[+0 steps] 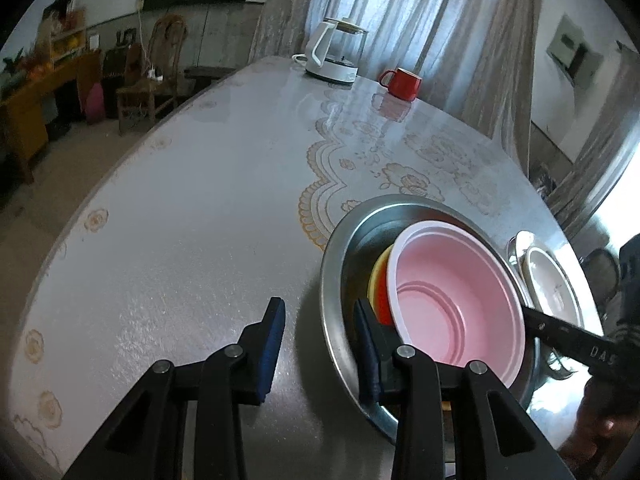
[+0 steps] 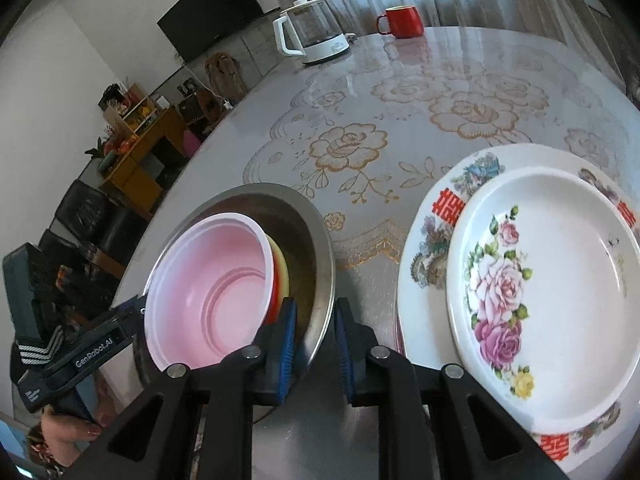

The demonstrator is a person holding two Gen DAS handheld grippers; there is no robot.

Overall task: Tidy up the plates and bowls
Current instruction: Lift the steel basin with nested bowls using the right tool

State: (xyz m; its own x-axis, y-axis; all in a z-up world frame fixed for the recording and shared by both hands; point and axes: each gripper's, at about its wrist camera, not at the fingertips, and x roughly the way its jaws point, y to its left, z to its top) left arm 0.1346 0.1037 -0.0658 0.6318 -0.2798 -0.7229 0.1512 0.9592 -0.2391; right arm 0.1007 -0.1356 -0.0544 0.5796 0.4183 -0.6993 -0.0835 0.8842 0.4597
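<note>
Round table under a glossy gold-rose cover, bearing all the tableware. Large round stainless-steel basin near its front edge, upright, mouth up; being round, it has no long axis. Beside it, well apart, a wide white rimmed plate with red characters carries a smaller white rose-painted plate, already stacked flat. Inside the basin a pink plastic bowl leans tilted, its mouth turned toward the cameras, against a yellow bowl and a red bowl, of which only rims show. Judged from this, plates are sorted and bowls gathered but not yet nested level. The right gripper straddles the basin's near rim, jaws narrowly parted; whether the pads press is not clear. The left gripper straddles the opposite rim, jaws apart, gripping nothing. A white-based glass kettle and red mug stand far back.
</note>
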